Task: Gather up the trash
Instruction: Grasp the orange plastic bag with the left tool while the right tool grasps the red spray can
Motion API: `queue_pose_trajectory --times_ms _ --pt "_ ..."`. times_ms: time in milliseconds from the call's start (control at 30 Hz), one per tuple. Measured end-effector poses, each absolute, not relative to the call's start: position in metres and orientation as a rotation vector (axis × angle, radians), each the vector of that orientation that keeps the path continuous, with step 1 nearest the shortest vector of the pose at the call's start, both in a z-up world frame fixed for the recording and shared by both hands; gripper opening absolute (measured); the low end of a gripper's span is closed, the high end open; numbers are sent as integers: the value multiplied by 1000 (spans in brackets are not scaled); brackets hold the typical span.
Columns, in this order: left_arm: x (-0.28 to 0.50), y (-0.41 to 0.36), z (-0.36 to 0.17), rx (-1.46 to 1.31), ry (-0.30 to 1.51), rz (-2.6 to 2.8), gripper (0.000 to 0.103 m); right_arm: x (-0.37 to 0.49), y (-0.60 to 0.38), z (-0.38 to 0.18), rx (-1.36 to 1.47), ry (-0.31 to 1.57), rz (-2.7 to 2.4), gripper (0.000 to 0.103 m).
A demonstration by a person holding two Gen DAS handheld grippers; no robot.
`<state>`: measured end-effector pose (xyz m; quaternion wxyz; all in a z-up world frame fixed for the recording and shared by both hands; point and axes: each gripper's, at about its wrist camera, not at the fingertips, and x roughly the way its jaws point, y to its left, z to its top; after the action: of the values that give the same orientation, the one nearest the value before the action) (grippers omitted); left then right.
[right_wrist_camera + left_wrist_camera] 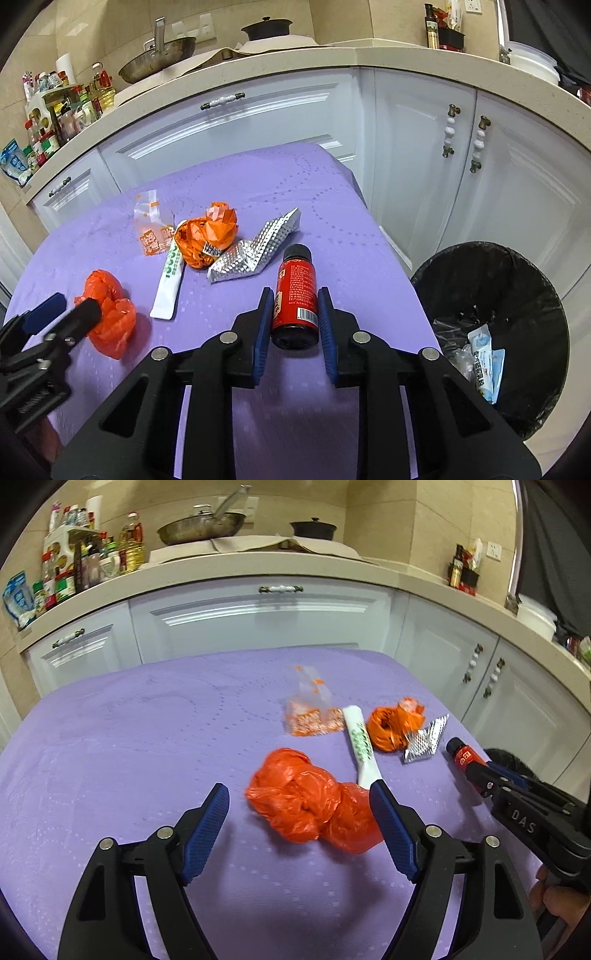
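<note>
Pinching a red bottle [295,291] near the desk's right edge, the right gripper [293,321] is risking a slip on smooth sides; the left gripper [301,805] is spread around an orange bag [310,801].

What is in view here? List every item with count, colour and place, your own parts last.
Red bottle: 1, red with black cap, between the right gripper's fingers.
Plastic bag: 1, orange-red, crumpled, table front, between the left gripper's fingers.
Orange wrapper: 1, orange, balled, mid-table.
Foil wrapper: 1, silver, right of the orange wrapper.
White sleeve: 1, white with green print, mid-table.
Clear packet: 1, clear with orange print, farthest back.
Tablecloth: 1, purple, covers the table.
Trash bin: 1, black liner, right of table, some trash inside.
Left gripper: open.
Right gripper: closed around the bottle.
</note>
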<state>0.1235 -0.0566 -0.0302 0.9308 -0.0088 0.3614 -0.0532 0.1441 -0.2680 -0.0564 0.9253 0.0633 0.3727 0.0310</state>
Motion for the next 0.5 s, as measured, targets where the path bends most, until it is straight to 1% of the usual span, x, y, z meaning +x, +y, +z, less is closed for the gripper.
queue_pose_trajectory --times_ms 167,233,300,333,367,400,500 --pt "130 -61 -38 -5 768 -109 76 140 -270 -58 136 769 69 23" --pt "130 -60 -39 -5 769 -111 73 139 -271 -58 137 767 69 23" --pt "130 -60 -40 -7 779 -122 60 138 -270 -58 139 766 70 23" --pt "130 -59 -42 -8 785 -129 57 138 -270 -58 139 765 70 24" --pt "130 -58 -43 -10 789 -136 51 138 -269 -58 138 764 71 23" --pt "130 -57 -44 -12 792 -146 46 138 -269 -58 138 764 74 24" --pt "129 -56 -44 -18 787 -158 40 137 -267 -58 136 762 79 24"
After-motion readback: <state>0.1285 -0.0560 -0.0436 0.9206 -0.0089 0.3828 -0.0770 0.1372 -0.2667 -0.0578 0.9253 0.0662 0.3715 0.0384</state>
